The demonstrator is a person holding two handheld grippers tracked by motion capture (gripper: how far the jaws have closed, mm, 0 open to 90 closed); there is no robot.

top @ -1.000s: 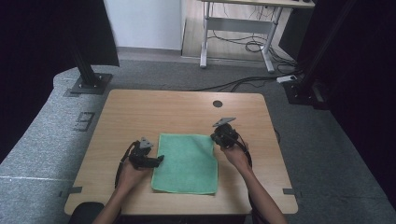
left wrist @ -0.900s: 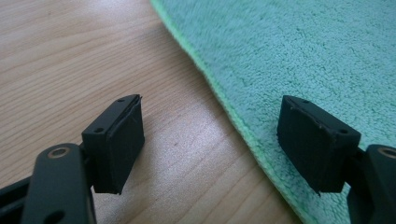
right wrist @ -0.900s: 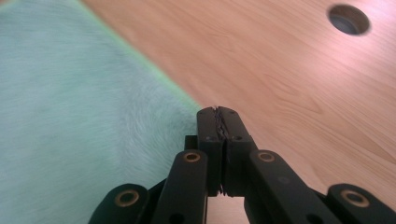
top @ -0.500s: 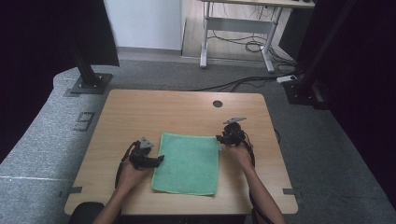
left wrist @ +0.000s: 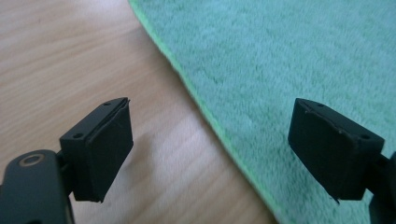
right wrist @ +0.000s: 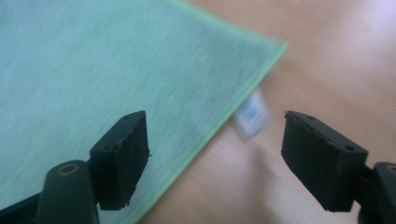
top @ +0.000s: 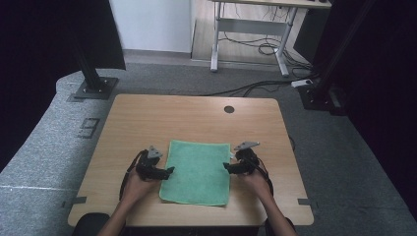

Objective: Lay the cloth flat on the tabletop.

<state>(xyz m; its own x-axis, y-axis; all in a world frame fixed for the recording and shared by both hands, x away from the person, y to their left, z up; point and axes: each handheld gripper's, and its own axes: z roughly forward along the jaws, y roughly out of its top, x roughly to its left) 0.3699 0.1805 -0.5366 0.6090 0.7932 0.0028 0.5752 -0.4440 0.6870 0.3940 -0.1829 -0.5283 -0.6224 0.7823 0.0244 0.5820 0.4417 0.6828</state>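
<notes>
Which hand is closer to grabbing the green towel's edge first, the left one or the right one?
Probably about even, slightly the left. The left gripper has its open jaws straddling the green towel edge. The right gripper is open over the edge too, by the little white tag, but its picture is blurred.

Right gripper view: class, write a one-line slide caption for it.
Open right hand-held gripper straddles the green towel edge and its white label on the wooden table.

From my feed I see grey carpet floor (top: 344,162), white wall (top: 152,24) behind, a metal-legged desk (top: 251,29) with cables (top: 255,88) trailing under it, black curtains (top: 29,59) both sides.
</notes>
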